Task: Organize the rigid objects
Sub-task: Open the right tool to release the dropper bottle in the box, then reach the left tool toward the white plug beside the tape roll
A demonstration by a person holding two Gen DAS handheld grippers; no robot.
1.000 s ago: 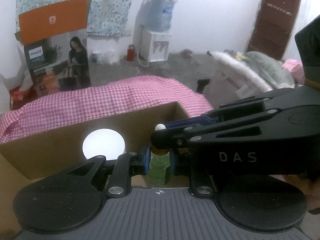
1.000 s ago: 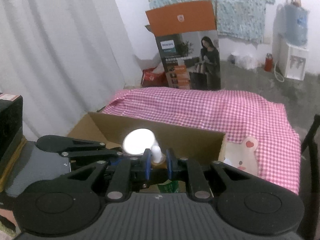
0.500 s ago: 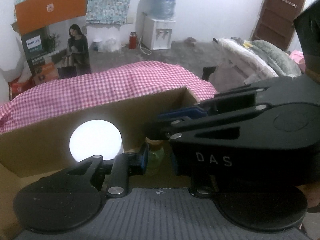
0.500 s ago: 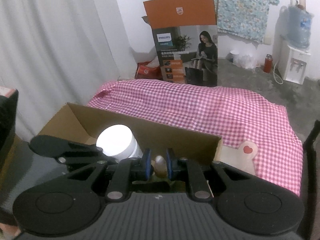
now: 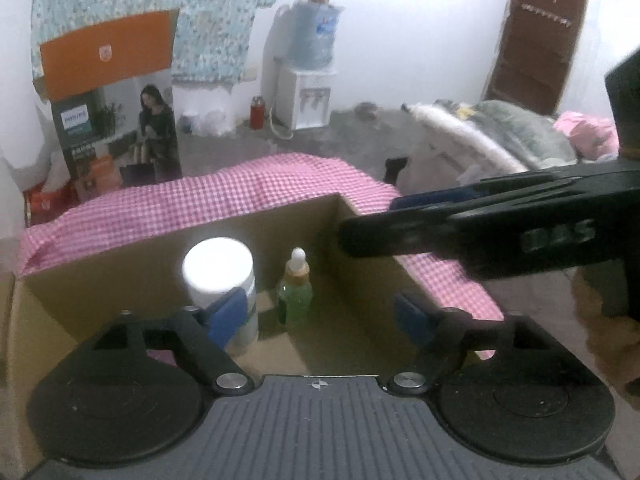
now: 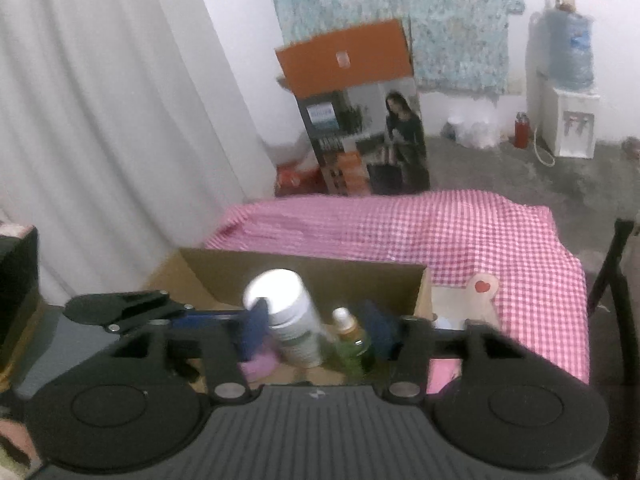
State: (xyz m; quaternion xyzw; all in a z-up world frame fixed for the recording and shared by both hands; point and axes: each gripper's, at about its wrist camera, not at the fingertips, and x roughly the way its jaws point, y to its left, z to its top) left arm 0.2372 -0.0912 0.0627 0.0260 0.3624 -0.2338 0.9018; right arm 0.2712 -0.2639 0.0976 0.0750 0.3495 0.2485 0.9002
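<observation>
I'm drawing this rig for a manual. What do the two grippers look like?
The left gripper and right gripper look alike: a ribbed grey body flanked by two round black discs, black linkage arms with silver rivets, and blue pads on the fingers. The right gripper's side carries pale letters, blurred, apparently "DAS". No cables or sleeves show.

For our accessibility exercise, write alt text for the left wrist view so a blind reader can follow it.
A small green dropper bottle and a white-capped jar stand upright in an open cardboard box on a pink checked cloth. The left gripper is open around them; the right gripper reaches in from the right.
</observation>
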